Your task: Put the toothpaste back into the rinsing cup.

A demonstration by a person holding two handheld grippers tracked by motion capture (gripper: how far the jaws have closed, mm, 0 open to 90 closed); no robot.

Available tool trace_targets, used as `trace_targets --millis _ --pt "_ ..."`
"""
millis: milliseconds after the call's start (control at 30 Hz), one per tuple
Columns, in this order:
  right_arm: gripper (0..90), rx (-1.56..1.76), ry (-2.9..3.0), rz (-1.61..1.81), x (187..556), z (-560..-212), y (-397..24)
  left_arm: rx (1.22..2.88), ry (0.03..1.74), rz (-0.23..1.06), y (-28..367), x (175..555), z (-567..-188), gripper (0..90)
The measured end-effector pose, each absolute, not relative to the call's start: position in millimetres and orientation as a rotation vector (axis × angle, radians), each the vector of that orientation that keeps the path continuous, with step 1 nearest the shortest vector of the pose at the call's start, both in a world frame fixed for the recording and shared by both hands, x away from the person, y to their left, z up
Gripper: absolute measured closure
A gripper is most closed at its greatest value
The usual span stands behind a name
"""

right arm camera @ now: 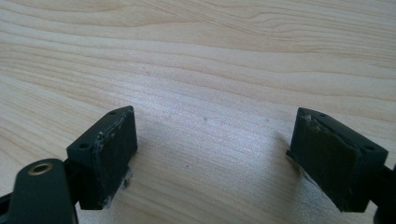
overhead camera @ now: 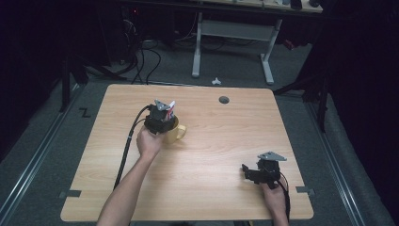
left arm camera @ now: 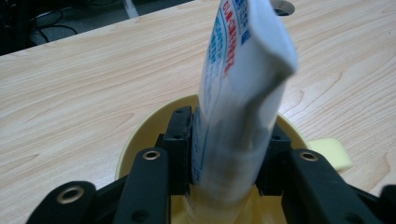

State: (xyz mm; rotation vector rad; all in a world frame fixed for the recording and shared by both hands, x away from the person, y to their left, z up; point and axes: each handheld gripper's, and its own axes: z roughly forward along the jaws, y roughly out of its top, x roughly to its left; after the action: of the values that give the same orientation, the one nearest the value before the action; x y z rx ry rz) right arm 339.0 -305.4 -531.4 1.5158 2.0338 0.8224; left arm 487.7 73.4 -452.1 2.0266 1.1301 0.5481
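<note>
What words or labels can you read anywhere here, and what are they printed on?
Tube, held by the left tongs over the yellow mug: red and blue print runs along it, too blurred and cut off to read.
Floor left of the table: a black mark like "Z".
Nothing else legible.

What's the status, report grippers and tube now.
Left gripper shut on white tube, tube end down inside yellow mug. Right gripper open, fingers empty, low over bare table. Nothing in the way.
</note>
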Motion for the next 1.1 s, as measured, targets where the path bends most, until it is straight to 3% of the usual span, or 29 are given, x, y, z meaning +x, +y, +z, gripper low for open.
trace_targets --millis 733,1100 --pt "14.8 1.517 2.034 0.822 339.0 -531.4 -305.4 2.036 1.120 0.547 73.1 485.7 -451.5 63.4" --pt "14.8 1.515 2.034 0.823 339.0 -531.5 -305.5 2.008 1.115 0.535 79.6 483.5 -444.4 54.8"
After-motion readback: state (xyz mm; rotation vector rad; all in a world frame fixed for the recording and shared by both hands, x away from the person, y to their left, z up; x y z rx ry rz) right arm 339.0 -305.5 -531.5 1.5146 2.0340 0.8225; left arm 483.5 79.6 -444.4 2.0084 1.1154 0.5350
